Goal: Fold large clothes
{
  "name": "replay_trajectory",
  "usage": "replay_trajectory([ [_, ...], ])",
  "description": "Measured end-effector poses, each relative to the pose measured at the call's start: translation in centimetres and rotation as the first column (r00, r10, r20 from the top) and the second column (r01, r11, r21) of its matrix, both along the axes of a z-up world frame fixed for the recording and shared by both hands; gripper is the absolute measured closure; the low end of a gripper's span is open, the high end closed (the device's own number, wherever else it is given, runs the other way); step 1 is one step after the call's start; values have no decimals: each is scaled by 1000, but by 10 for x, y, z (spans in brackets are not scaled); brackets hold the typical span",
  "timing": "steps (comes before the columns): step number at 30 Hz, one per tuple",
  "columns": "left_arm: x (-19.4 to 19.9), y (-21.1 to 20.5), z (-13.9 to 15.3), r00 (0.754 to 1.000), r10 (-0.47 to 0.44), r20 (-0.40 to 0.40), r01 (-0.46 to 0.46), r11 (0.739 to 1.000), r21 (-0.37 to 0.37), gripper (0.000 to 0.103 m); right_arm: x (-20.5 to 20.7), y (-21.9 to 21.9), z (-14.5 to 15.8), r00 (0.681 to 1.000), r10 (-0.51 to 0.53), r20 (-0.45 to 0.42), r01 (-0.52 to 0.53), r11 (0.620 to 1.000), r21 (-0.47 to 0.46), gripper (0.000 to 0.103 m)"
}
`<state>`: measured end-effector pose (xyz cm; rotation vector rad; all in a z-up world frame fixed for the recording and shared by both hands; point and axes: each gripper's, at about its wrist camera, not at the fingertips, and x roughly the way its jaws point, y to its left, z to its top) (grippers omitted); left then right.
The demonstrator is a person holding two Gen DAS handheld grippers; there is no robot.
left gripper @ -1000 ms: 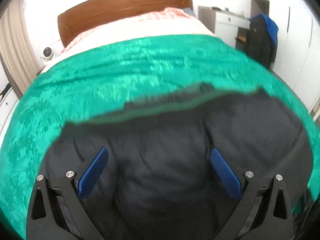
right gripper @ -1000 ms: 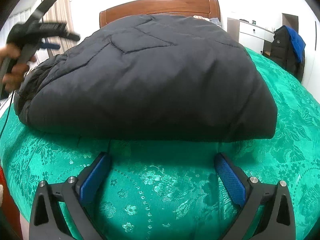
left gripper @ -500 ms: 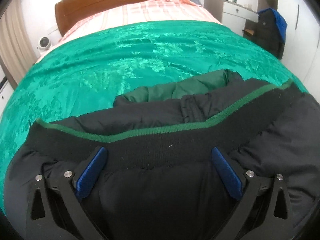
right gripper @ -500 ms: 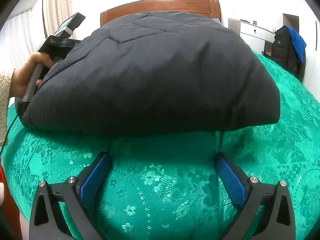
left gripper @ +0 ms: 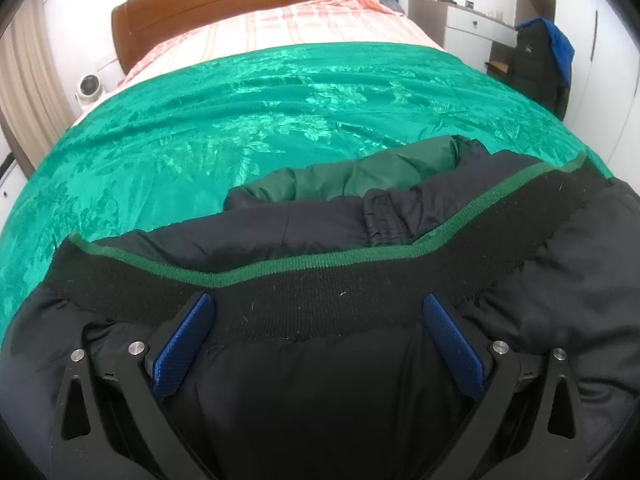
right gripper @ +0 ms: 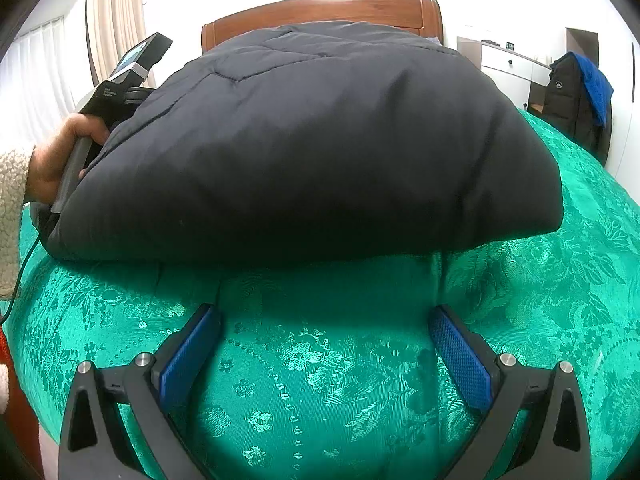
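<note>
The bed [left gripper: 256,4] has a brown wooden headboard and is covered across most of its surface by a shiny green bedspread [left gripper: 248,120] with a woven floral pattern. Beyond the spread, toward the headboard, a pink checked sheet [left gripper: 288,24] shows. A folded dark padded jacket [right gripper: 320,152] lies directly on the bedspread, its black knit hem with a green stripe [left gripper: 320,292] uppermost at one end.

No text can be read with certainty; the black handheld gripper body [right gripper: 120,80] held in the person's left hand carries a few lines of small pale lettering, too small to make out; the dark padded jacket hung on the chair [right gripper: 568,96] bears a small pale round logo, its wording illegible in both views.
</note>
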<state>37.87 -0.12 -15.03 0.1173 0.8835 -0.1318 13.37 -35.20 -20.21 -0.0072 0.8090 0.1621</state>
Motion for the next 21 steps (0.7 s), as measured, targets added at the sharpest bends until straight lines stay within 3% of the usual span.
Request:
replay_trajectory([
  [8,0,-1,2,1000,5,-5,-5,1000,9,0,0,0,-1,1000,0,2,0,1000,0,0],
  [12,-5,-4,23,998,-13,-69,15,999,39,1,1,0,-2,1000,-1,3,1,1000,-1,0],
  [17,-70,1,50,990,-132,-48,133,991,1,1,2,0,-2,1000,-1,3,1,1000,-2,0],
  [21,-122,-3,24,977,-202,-74,205,978,32,1,2,0,-2,1000,-1,4,1,1000,-2,0],
])
